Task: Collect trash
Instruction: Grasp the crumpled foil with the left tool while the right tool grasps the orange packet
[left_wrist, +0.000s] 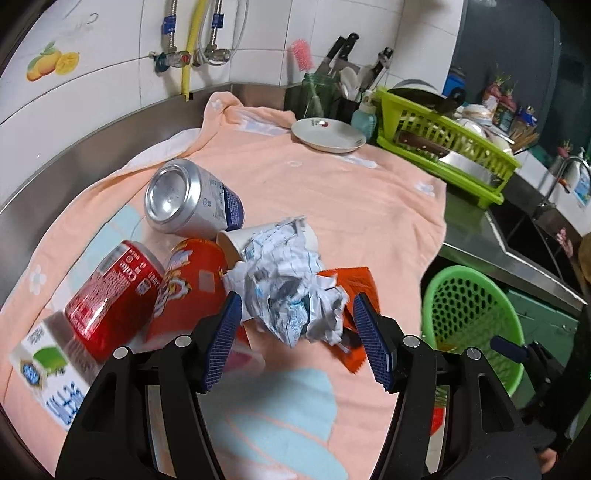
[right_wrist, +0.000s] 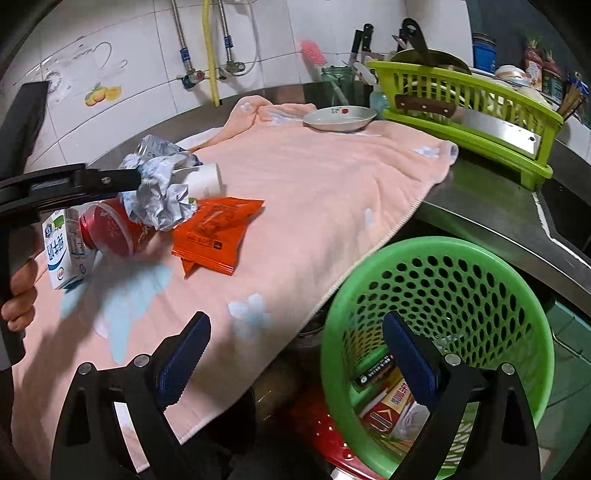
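Observation:
My left gripper (left_wrist: 297, 299) is shut on a crumpled ball of white printed paper (left_wrist: 284, 280), held just above the trash pile on the peach towel (left_wrist: 351, 206). Under and behind it lie a paper cup (left_wrist: 236, 240), a silver and blue can (left_wrist: 192, 199), a red Coke can (left_wrist: 110, 288), a red snack tub (left_wrist: 188, 284), an orange wrapper (right_wrist: 214, 229) and a milk carton (right_wrist: 62, 247). My right gripper (right_wrist: 295, 321) is open and empty, hovering over the towel's edge beside the green perforated basket (right_wrist: 443, 258). The basket holds some boxes and wrappers.
A white plate (left_wrist: 327, 134) sits at the towel's far end beside a lime dish rack (left_wrist: 443, 144) with a cleaver (right_wrist: 480, 122) laid across it. The steel counter (right_wrist: 498, 206) runs right toward a sink. A hand (right_wrist: 22, 291) grips the left tool's handle.

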